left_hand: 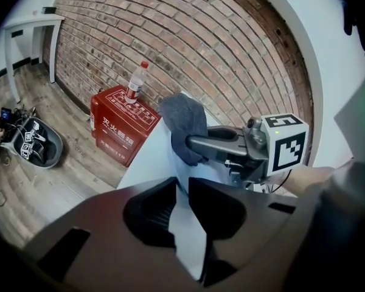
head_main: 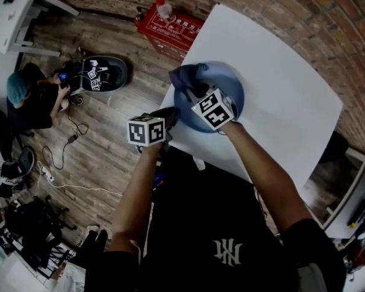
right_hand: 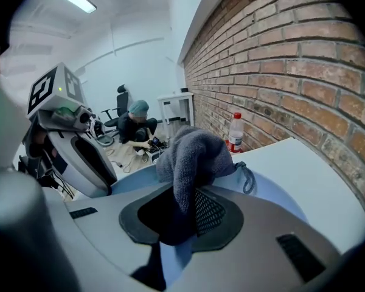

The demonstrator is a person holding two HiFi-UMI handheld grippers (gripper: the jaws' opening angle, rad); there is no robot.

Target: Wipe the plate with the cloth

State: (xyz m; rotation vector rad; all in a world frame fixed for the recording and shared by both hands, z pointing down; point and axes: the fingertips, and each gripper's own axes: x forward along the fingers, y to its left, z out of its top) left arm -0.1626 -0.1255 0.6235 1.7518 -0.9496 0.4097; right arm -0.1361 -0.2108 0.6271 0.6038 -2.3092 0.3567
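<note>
My right gripper (right_hand: 182, 215): fingers pinched grey cloth (right_hand: 194, 154), wad bunched ahead of tips over blue plate (head_main: 231, 81). Held so, I judged, to press soft bulk onto dish. My left gripper (left_hand: 181, 205): fingers nipped plate's near rim, likely to stop it sliding under wipe. Plate sat on white table (head_main: 280, 72), close to edge, nothing in it besides cloth above; couldn't tell whether cloth touched it. On floor, red box (left_hand: 121, 123) carried plastic bottle (left_hand: 135, 83) upright on top.
</note>
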